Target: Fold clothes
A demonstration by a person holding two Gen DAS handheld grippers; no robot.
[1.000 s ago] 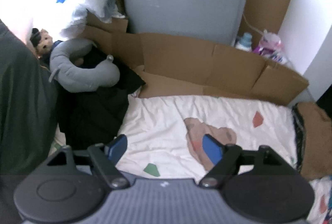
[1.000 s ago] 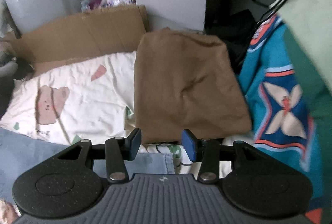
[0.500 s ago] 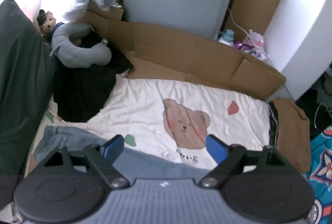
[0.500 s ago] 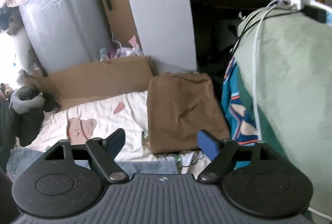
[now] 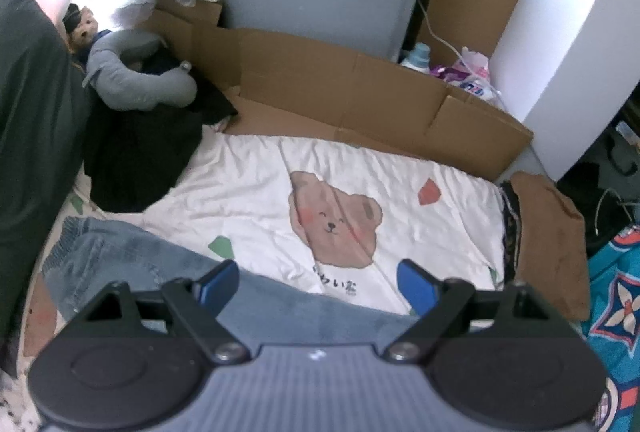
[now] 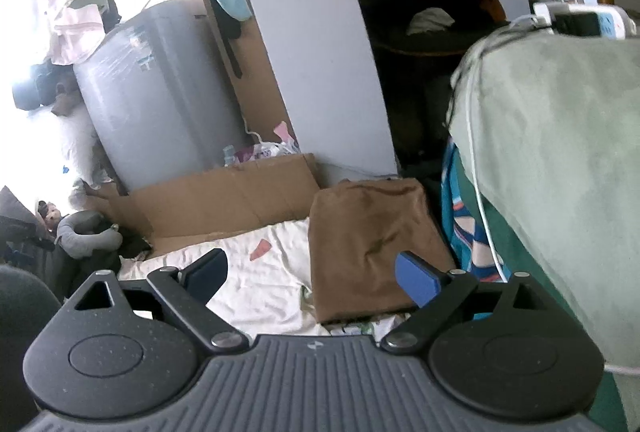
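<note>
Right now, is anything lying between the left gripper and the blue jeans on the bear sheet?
Nothing visible does. The left gripper is open and empty, directly above the jeans, which lie flat on the bear sheet. The black clothes pile and the folded brown garment sit off to the sides.

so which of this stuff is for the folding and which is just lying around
For the folding:
- jeans
- folded brown garment
- bear sheet as the work surface

Just lying about:
- neck pillow
- cardboard
- detergent bottle
- black clothes
</note>
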